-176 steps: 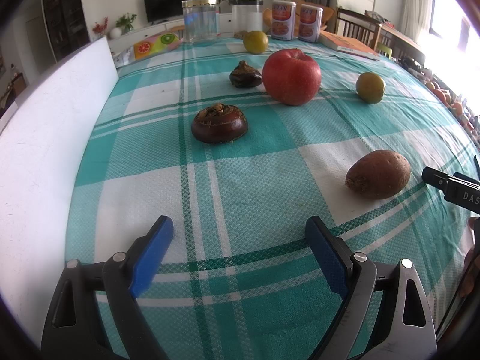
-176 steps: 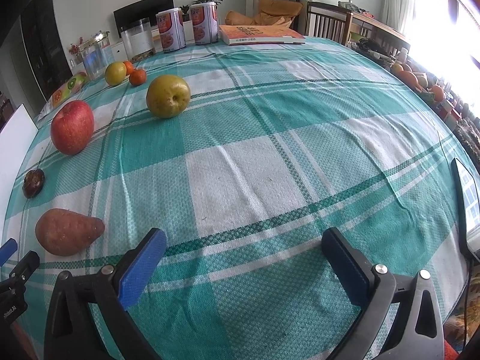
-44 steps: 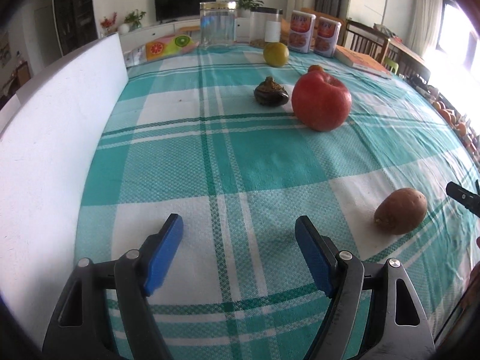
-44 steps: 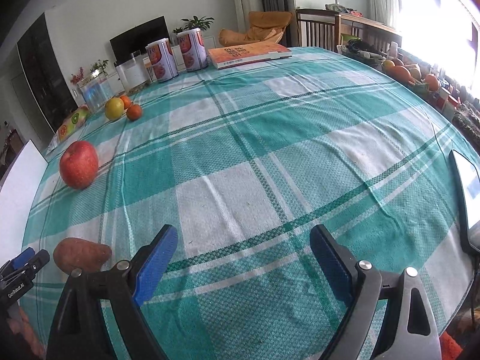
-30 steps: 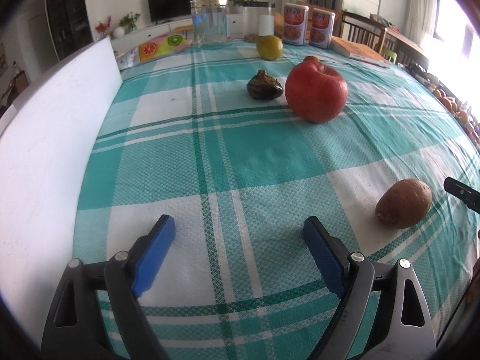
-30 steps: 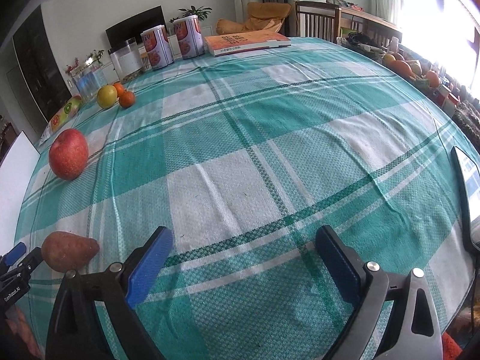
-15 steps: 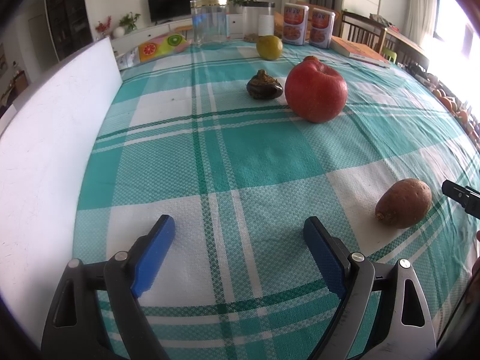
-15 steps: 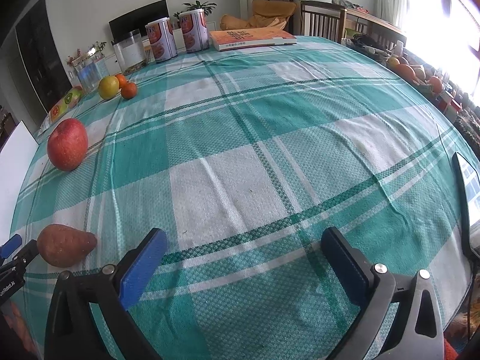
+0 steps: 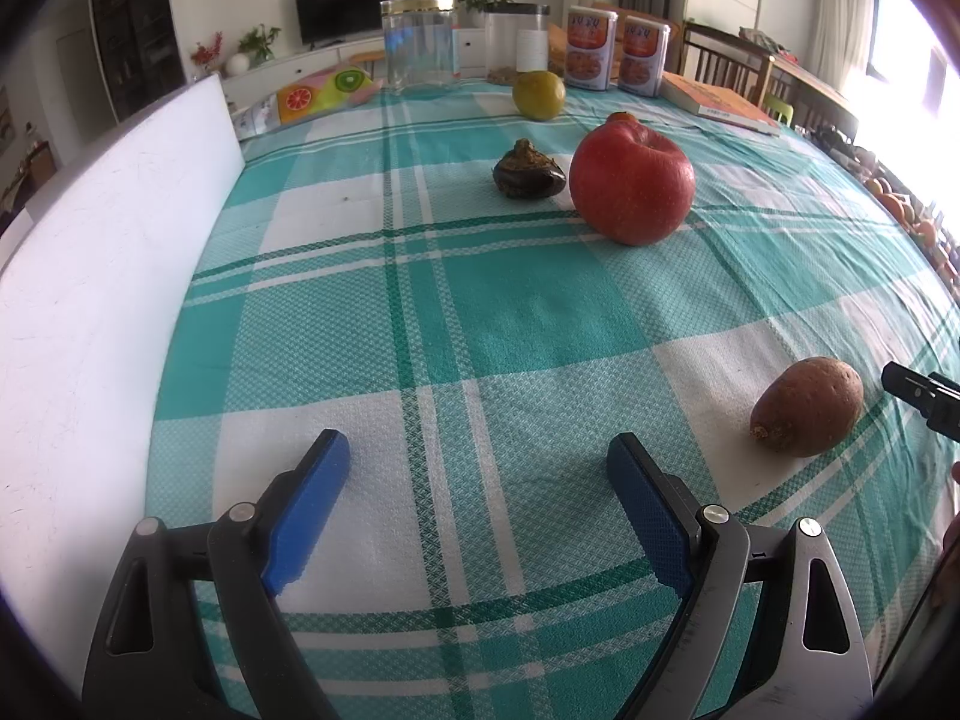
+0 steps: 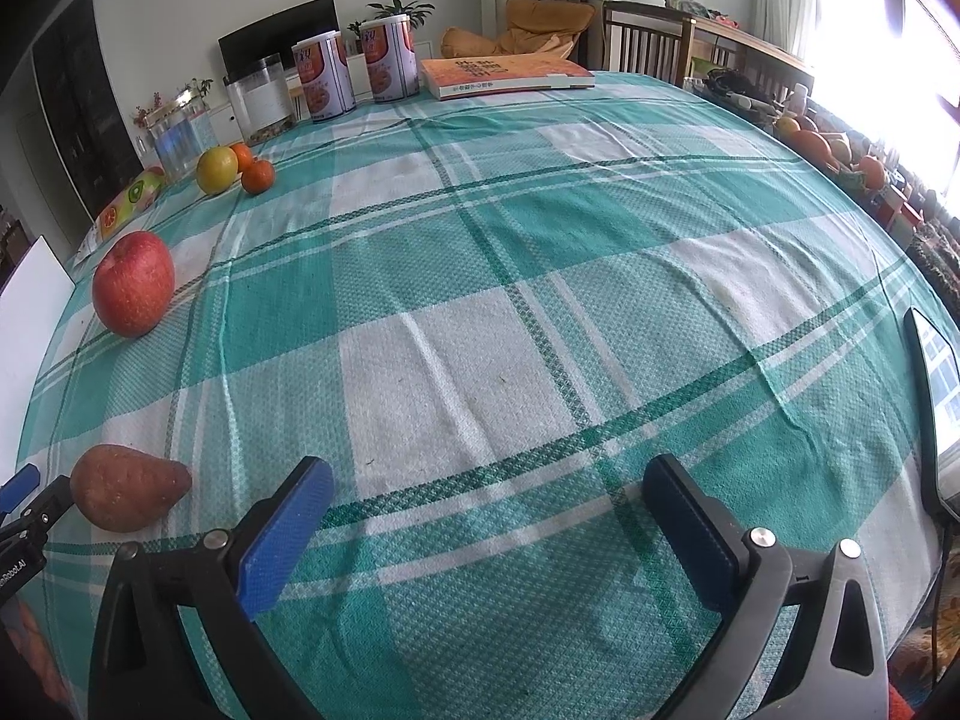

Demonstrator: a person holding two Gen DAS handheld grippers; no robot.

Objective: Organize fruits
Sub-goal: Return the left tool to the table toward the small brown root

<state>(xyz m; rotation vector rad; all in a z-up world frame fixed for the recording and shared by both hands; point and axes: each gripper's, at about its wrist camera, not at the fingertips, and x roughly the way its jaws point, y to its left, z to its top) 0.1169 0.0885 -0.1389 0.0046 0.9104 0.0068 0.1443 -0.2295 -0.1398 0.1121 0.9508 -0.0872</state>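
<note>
My left gripper (image 9: pixel 477 456) is open and empty, low over the checked tablecloth. Ahead of it stand a red apple (image 9: pixel 631 182) and a dark water chestnut (image 9: pixel 529 171), with a yellow-green pear (image 9: pixel 538 95) further back. A brown sweet potato (image 9: pixel 806 405) lies to the right. My right gripper (image 10: pixel 489 483) is open and empty. In its view the sweet potato (image 10: pixel 127 486) lies at the left, the apple (image 10: pixel 133 283) beyond it, and the pear (image 10: pixel 216 170) with two small oranges (image 10: pixel 258 176) at the back.
A white board (image 9: pixel 90 276) stands along the table's left edge. Glass jars (image 9: pixel 420 42), two cans (image 10: pixel 354 72) and an orange book (image 10: pixel 504 75) stand at the far end. A phone (image 10: pixel 936 408) lies at the right edge. More fruit (image 10: pixel 828 150) sits beyond the table at right.
Over the last second almost nothing has moved. Since about six seconds ago, a second water chestnut and the pear have gone from the near and middle area; the pear now stands at the back.
</note>
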